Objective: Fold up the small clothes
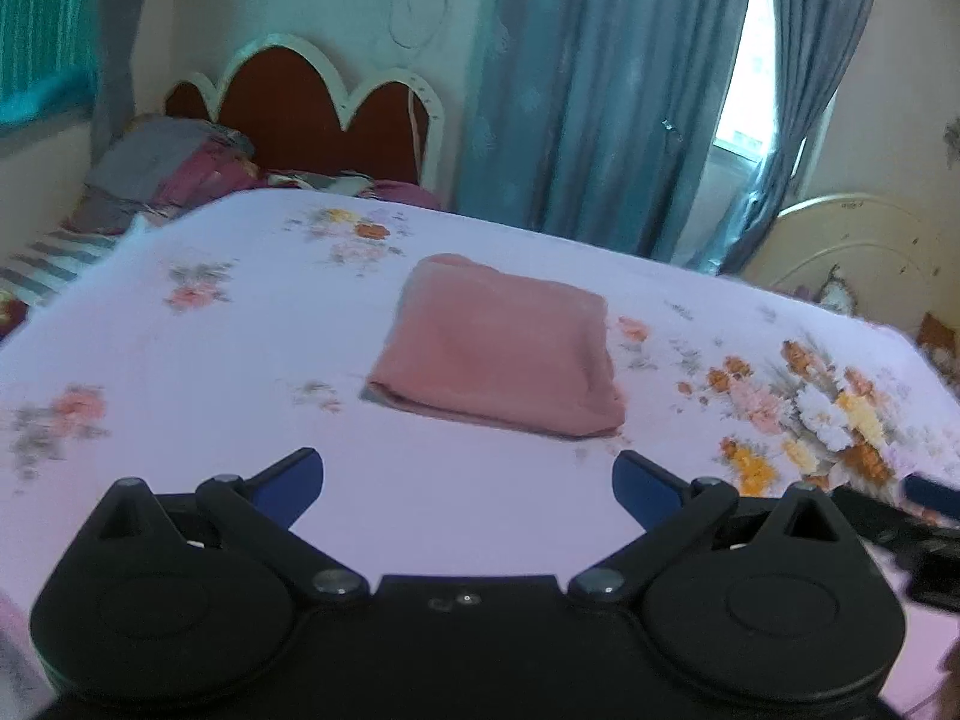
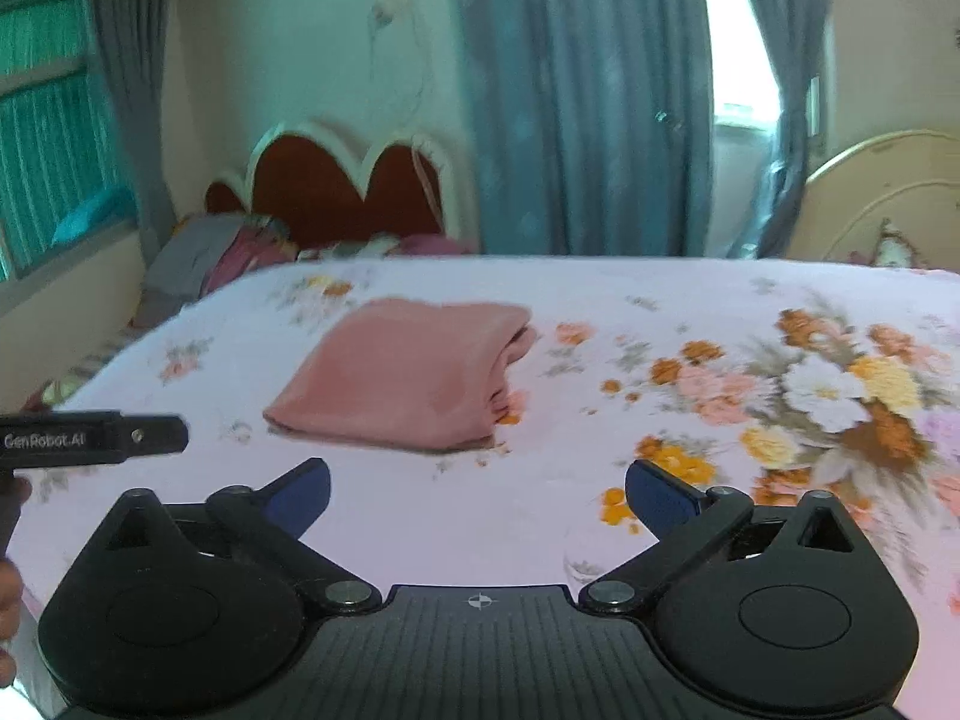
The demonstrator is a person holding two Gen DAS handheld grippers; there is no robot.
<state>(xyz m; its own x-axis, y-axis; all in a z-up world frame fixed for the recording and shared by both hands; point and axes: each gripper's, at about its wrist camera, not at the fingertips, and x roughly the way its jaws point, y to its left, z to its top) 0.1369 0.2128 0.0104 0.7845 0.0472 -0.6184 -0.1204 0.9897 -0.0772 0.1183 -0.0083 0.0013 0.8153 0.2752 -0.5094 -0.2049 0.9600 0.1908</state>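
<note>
A pink garment [image 1: 498, 348] lies folded into a flat rectangle on the floral bed sheet [image 1: 240, 360]. The right wrist view shows the same folded garment [image 2: 402, 375] with its stacked layers at the right edge. My left gripper [image 1: 468, 489] is open, held above the sheet on the near side of the garment, nothing between its blue pads. My right gripper [image 2: 477, 495] is open wide too, empty, also short of the garment. The left gripper's black body [image 2: 90, 438] pokes in at the left of the right wrist view.
The bed's far edge [image 1: 540, 228] runs in front of blue curtains [image 1: 600, 90]. A second bed with a red headboard [image 1: 312, 114] and piled bedding [image 1: 162, 174] stands at the back left. A cream headboard [image 1: 852, 246] is at the right.
</note>
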